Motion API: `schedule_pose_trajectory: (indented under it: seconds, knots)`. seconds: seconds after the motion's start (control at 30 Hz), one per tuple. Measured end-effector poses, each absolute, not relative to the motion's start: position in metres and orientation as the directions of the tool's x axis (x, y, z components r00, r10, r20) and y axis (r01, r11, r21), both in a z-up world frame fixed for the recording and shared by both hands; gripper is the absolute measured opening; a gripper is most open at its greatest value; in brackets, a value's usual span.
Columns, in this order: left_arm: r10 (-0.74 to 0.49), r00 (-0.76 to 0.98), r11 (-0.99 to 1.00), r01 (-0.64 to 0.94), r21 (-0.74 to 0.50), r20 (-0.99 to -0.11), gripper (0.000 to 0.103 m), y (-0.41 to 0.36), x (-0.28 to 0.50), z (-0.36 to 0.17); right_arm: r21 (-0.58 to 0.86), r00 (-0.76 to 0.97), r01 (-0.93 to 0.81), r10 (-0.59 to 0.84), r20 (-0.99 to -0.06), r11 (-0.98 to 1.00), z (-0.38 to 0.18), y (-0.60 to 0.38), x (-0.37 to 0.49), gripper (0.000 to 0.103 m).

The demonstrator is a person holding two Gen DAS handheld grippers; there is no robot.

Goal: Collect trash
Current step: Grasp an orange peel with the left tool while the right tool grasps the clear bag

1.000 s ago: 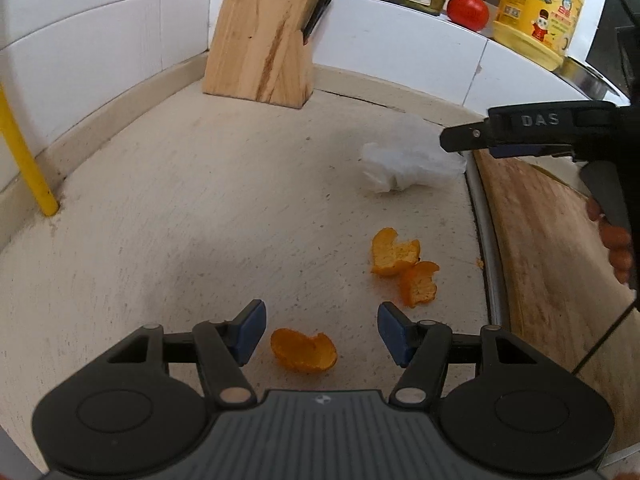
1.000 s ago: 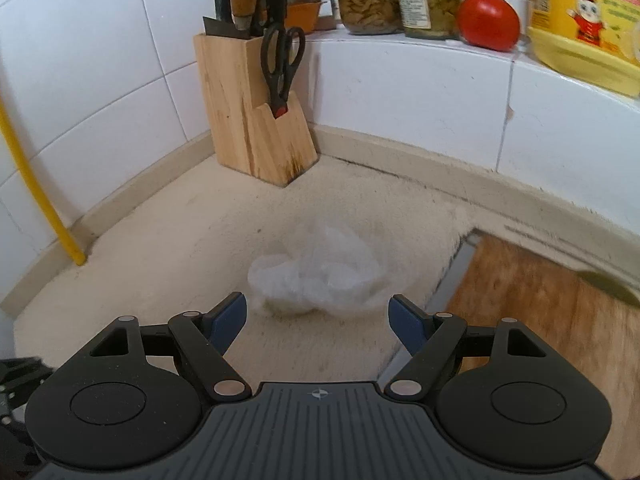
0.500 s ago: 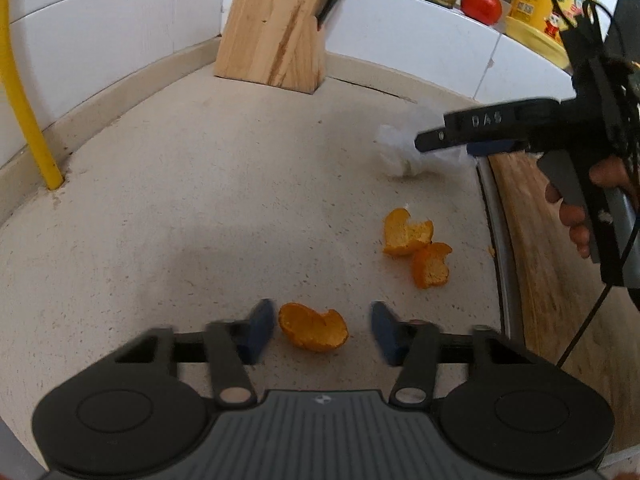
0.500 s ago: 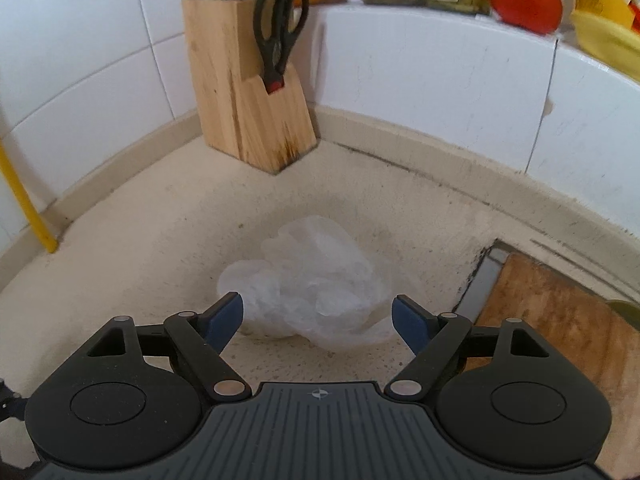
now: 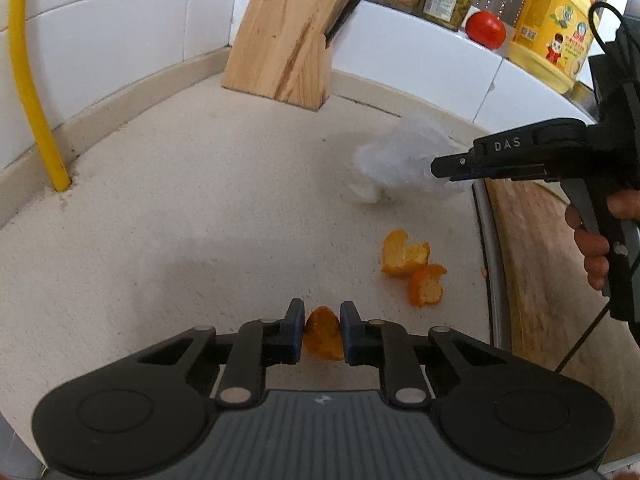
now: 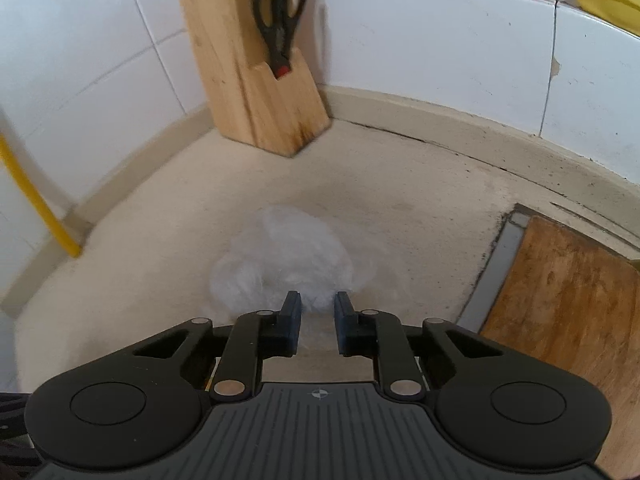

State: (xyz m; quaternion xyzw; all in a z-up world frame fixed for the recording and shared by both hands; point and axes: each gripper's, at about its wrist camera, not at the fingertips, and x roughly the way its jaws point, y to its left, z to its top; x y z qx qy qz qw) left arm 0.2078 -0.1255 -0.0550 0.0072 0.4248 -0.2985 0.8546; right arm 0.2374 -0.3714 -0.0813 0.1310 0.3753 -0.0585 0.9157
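The left claw [image 5: 322, 334] was closing on a piece of peel [image 5: 323, 334], its blue pads pressed against both sides of it near the front edge of the surface [image 5: 180, 220]. To the right of it lay two more peels [image 5: 414, 266], touching each other and untouched by either claw, close to the metal strip where the surface met the board [image 5: 532, 248]. Farther back on that side sat the crumpled bag [image 6: 282, 258], and the right claw [image 6: 316, 322] was closing at its near edge. In the right wrist view the film reached between the pads, but a gap showed between them, so I could not tell whether they gripped it yet; in the left wrist view the claw's tips were buried in the bag.

As a judgement, the task was at an early stage: one peel was pinched but not lifted clear, the bag was about to be taken, and the two peels were left. No bin showed in either view.

For room, the left and middle of the surface lay bare, with the pipe [image 5: 28, 92] at the left wall and the block [image 5: 286, 36] in the back corner, both well apart from the trash. The right side was tighter: the bag and the two peels lay near the board's edge, and the right claw hung above that stretch.
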Motion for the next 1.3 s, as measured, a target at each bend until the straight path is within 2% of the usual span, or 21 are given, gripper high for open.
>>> schedule_pose_trajectory:
  seconds: [0.3,0.47,0.5,0.53,0.6,0.63,0.67,0.7,0.83,0.93,1.17,1.2,1.23,1.27,1.3]
  knots:
    - [-0.494,0.474,0.837,0.485,-0.251,-0.729,0.010,-0.113,0.212,-0.055,0.230,0.738,0.173,0.029,-0.675,0.958,-0.068,-0.366,0.229,0.022]
    - [-0.478,0.470,0.847,0.471,-0.246,-0.742,0.011,-0.112,0.215,-0.057,0.228,0.710,0.153,0.054,-0.703,0.961,-0.077,-0.363,0.242,0.024]
    - [-0.474,0.472,0.849,0.469,-0.243,-0.744,0.011,-0.111,0.216,-0.058,0.230,0.706,0.146,0.061,-0.705,0.962,-0.080,-0.361,0.245,0.026]
    - [-0.466,0.473,0.853,0.464,-0.238,-0.747,0.013,-0.109,0.216,-0.059,0.222,0.707,0.142,0.058,-0.705,0.965,-0.082,-0.358,0.246,0.033]
    - [-0.463,0.469,0.854,0.463,-0.237,-0.752,0.018,-0.107,0.216,-0.059,0.183,0.702,0.115,0.051,-0.711,0.976,-0.085,-0.352,0.248,0.057]
    - [-0.462,0.468,0.855,0.460,-0.240,-0.753,0.026,-0.106,0.215,-0.059,0.165,0.708,0.118,0.033,-0.705,0.979,-0.085,-0.350,0.248,0.078]
    - [-0.463,0.469,0.856,0.457,-0.242,-0.752,0.031,-0.105,0.214,-0.059,0.139,0.717,0.116,0.014,-0.697,0.984,-0.084,-0.348,0.247,0.085]
    - [-0.466,0.469,0.855,0.458,-0.245,-0.750,0.038,-0.104,0.212,-0.058,0.117,0.720,0.109,0.003,-0.694,0.987,-0.083,-0.346,0.247,0.085]
    - [-0.464,0.483,0.849,0.482,-0.217,-0.743,0.049,-0.105,0.202,-0.057,0.097,0.726,0.095,-0.002,-0.688,0.991,-0.082,-0.348,0.250,0.089]
    - [-0.455,0.478,0.851,0.481,-0.210,-0.751,0.051,-0.106,0.201,-0.060,0.093,0.717,0.072,0.013,-0.697,0.993,-0.086,-0.347,0.257,0.091]
    - [-0.434,0.496,0.861,0.475,-0.184,-0.752,0.049,-0.111,0.203,-0.067,0.078,0.679,0.030,0.037,-0.734,0.996,-0.104,-0.338,0.271,0.091]
    - [-0.433,0.501,0.863,0.471,-0.183,-0.749,0.042,-0.110,0.203,-0.068,0.071,0.677,0.023,0.036,-0.735,0.997,-0.106,-0.336,0.271,0.090]
    - [-0.431,0.504,0.864,0.469,-0.181,-0.749,0.028,-0.109,0.204,-0.067,0.059,0.671,0.015,0.034,-0.741,0.998,-0.107,-0.334,0.271,0.088]
    - [-0.429,0.504,0.866,0.466,-0.183,-0.749,0.023,-0.109,0.204,-0.067,0.059,0.664,0.011,0.037,-0.747,0.998,-0.108,-0.333,0.272,0.080]
    - [-0.438,0.497,0.864,0.462,-0.199,-0.749,0.018,-0.107,0.205,-0.067,0.078,0.659,0.012,0.050,-0.751,0.997,-0.107,-0.333,0.272,0.077]
